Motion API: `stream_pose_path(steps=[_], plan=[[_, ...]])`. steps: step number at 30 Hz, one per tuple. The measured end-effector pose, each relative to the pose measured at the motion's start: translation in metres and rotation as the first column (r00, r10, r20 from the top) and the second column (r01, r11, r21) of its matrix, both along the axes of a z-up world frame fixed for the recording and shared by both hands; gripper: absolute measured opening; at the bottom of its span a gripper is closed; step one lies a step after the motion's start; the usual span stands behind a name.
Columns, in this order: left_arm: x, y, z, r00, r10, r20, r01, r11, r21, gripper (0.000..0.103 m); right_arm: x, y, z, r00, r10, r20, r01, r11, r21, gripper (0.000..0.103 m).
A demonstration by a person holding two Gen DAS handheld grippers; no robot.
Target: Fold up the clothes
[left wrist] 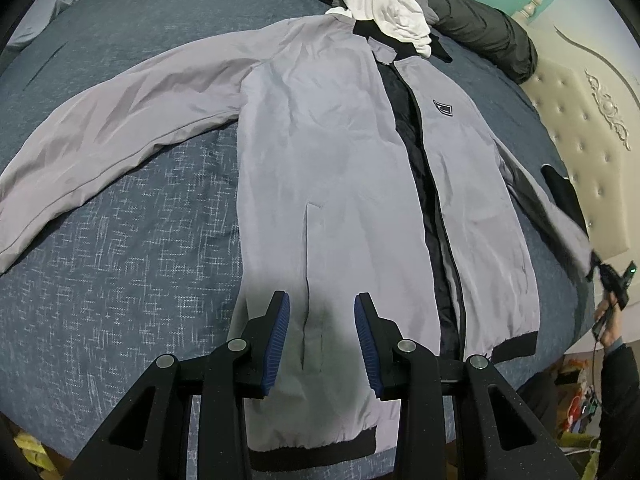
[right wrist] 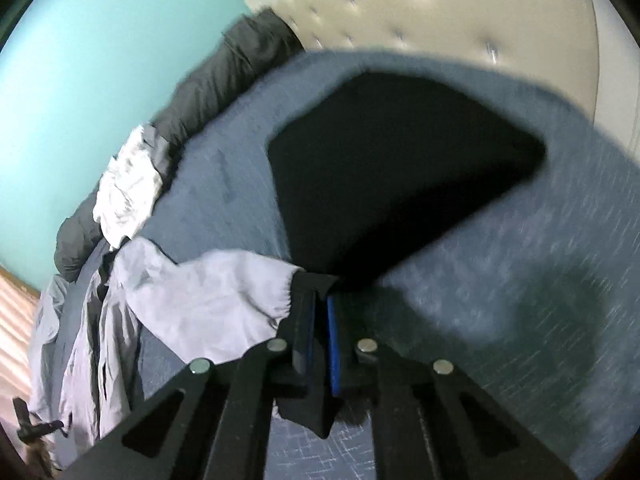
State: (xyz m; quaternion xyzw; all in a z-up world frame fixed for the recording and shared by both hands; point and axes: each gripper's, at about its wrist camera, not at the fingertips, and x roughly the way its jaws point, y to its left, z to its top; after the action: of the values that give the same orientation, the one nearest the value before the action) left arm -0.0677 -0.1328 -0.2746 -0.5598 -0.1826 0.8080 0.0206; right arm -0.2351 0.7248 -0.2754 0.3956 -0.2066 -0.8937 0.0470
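Observation:
A light grey jacket (left wrist: 320,152) with black collar, cuffs and hem lies face up on the blue bed cover (left wrist: 132,264), zip partly open, its left sleeve (left wrist: 120,128) spread out. My left gripper (left wrist: 322,312) is open above the lower front panel, beside the pocket slit. My right gripper (right wrist: 319,304) is shut on the black cuff (right wrist: 312,280) of the other sleeve (right wrist: 208,296) and holds it lifted off the bed. In the left wrist view it shows at the far right edge (left wrist: 612,280).
A pile of clothes, a white garment (left wrist: 384,0) and dark ones (left wrist: 480,24), lies beyond the collar. A black cloth (right wrist: 392,184) lies on the bed ahead of the right gripper. A cream tufted headboard (left wrist: 592,128) stands at the right. Clutter lies on the floor (left wrist: 580,396).

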Motion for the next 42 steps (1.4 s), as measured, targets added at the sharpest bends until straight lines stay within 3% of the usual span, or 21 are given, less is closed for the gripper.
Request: stream_pose_path(steps=[5,9,12,15,20,25,28,32,34,36,39,42], plan=[[-0.002,0.002,0.001,1.0,-0.004,-0.005,0.004,1.0,0.0,0.037,-0.019,0.01,0.055,0.992,-0.033,-0.12,0.042,0.996,0.074,0.005],[-0.001,0.004,0.0,1.0,-0.008,0.006,0.008,1.0,-0.01,0.037,-0.049,0.015,0.074,0.988,-0.034,-0.148,0.051,0.992,0.113,0.005],[0.0,0.0,-0.001,1.0,-0.004,0.016,0.004,1.0,-0.018,0.037,-0.072,0.015,0.067,0.993,-0.047,-0.105,0.062,0.987,0.145,0.005],[0.0,-0.005,-0.003,1.0,0.006,0.021,-0.005,1.0,-0.02,0.037,-0.087,0.02,0.04,0.998,-0.068,0.006,0.065,0.977,0.201,0.005],[-0.002,-0.011,-0.007,0.999,0.018,0.026,-0.018,1.0,-0.017,0.037,-0.084,0.031,-0.006,0.983,-0.104,0.152,0.071,0.975,0.211,0.005],[0.002,-0.016,-0.011,0.999,0.03,0.021,-0.03,1.0,-0.002,0.037,-0.069,0.025,0.006,0.98,-0.151,0.129,0.101,0.938,0.331,0.008],[0.004,-0.019,-0.013,0.999,0.037,0.018,-0.037,0.999,0.007,0.037,-0.047,0.021,0.03,0.986,-0.16,0.049,0.139,0.946,0.292,0.011],[0.012,-0.024,-0.016,0.999,0.048,0.021,-0.049,0.999,0.02,0.045,-0.012,-0.016,0.049,0.998,-0.058,0.001,0.057,0.981,0.185,0.014],[0.018,-0.027,-0.018,0.998,0.054,0.023,-0.054,0.998,0.027,0.045,0.001,-0.044,0.048,0.999,0.03,0.023,-0.033,0.993,0.115,0.031],[0.024,-0.03,-0.018,0.998,0.055,0.024,-0.056,0.998,0.034,0.046,0.011,-0.073,0.041,0.991,0.123,0.057,-0.125,0.991,0.043,0.038],[0.032,-0.032,-0.019,0.998,0.059,0.029,-0.061,0.997,0.044,0.048,0.024,-0.126,0.025,0.955,0.274,0.112,-0.272,0.962,-0.033,0.038],[0.043,-0.036,-0.02,0.997,0.065,0.031,-0.067,0.996,0.056,0.05,0.033,-0.18,0.006,0.896,0.407,0.179,-0.403,0.913,-0.062,0.039]])
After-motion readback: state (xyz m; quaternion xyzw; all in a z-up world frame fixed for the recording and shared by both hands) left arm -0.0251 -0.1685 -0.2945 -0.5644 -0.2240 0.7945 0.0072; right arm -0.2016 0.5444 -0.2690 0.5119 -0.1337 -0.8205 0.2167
